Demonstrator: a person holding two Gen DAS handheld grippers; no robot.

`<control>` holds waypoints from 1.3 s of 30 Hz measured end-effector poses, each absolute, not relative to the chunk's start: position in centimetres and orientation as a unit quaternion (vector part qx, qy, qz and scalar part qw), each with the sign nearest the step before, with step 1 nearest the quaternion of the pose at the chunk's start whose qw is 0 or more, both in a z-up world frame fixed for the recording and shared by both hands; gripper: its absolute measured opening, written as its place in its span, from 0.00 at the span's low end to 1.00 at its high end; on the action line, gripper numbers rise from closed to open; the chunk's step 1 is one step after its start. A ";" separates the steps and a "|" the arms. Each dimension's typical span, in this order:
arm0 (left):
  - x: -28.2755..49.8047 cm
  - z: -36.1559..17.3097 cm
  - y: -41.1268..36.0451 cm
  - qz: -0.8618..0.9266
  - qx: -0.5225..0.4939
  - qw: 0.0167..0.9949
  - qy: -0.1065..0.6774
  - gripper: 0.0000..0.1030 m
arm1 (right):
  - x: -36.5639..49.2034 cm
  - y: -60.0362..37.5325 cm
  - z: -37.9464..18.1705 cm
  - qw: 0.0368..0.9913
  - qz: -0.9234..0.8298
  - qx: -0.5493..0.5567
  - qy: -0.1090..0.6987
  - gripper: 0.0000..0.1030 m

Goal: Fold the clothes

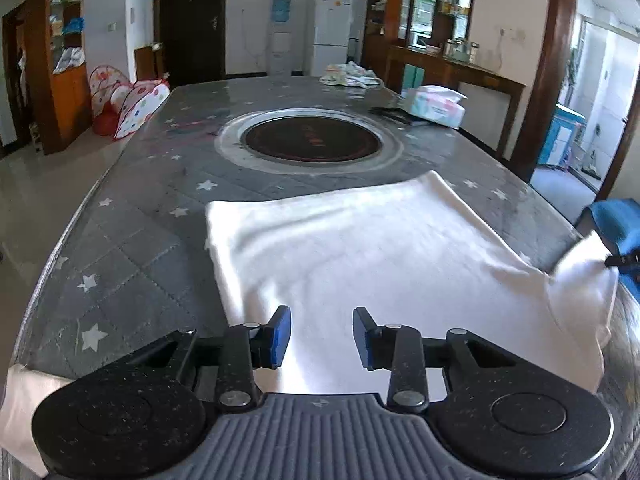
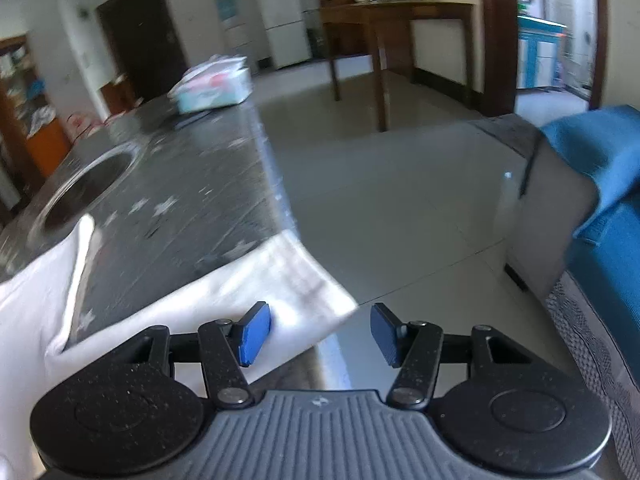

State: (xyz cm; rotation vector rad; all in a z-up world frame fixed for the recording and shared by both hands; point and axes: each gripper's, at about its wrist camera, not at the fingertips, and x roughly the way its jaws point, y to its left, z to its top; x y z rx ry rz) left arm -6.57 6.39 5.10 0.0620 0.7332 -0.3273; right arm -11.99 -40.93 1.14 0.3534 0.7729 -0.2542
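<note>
A white garment lies spread flat on the near end of the dark star-patterned table. My left gripper hovers over the garment's near part, its blue pads apart with nothing between them. On the right, a sleeve-like part of the garment stands bunched up at the table edge. In the right wrist view this white sleeve reaches the table's right edge. My right gripper is open just above it. Its left pad is over the cloth and its right pad is past the edge, over the floor.
A round dark hotplate is set into the table's middle. A tissue pack and a pile of clothes sit at the far end. Blue fabric hangs close on the right. Tiled floor lies beyond the table edge.
</note>
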 end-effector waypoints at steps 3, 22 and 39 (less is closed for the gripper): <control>-7.4 5.1 5.6 -0.172 0.037 0.918 0.356 0.43 | -12.3 -41.9 0.8 0.900 -0.103 0.207 0.369 0.44; -13.3 3.2 -2.9 -0.315 0.113 0.876 0.348 0.43 | -13.3 -34.1 11.4 0.951 0.054 0.144 0.266 0.07; -16.5 4.5 5.6 -0.241 0.071 0.909 0.333 0.48 | -12.8 -17.0 13.8 0.905 0.297 0.037 0.302 0.07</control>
